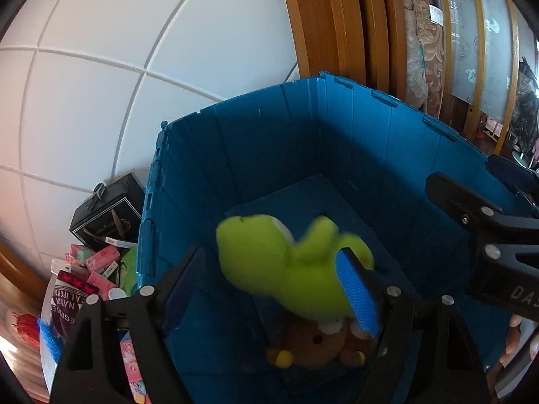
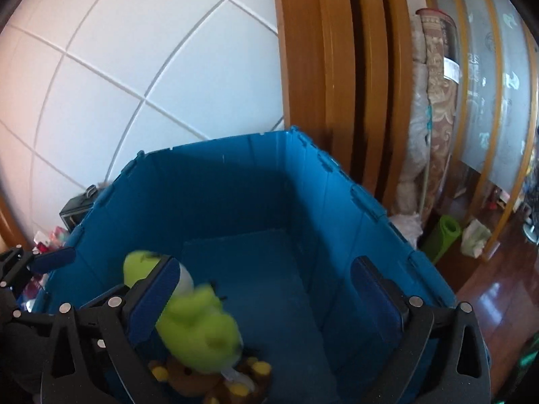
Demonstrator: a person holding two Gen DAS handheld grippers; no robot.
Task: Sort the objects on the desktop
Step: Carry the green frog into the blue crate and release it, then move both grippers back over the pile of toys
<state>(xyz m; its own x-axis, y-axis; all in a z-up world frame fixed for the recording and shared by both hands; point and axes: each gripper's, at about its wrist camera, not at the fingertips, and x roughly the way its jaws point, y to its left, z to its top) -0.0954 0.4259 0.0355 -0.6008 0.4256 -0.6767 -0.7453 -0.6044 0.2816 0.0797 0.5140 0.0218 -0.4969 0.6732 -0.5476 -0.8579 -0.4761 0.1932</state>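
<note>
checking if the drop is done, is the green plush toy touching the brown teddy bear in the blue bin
Cannot tell. In both wrist views the blurred green plush toy overlaps the brown teddy bear in the blue plastic bin; neither view shows contact or a gap plainly.

Blue crate: moulded plastic, ribbed walls, smooth, slight sheen. Green toy: plush cloth, fuzzy, matt; blurred. Brown bear: plush cloth, matt, yellow felt-like paws. Left tongs: matt black plastic frame, silver metal screw heads, blue pads of dimpled rubbery texture. Right tongs: same build. Wall: white panels, smooth, matt. Door frame: varnished wood, glossy. Floor: glossy wood.
</note>
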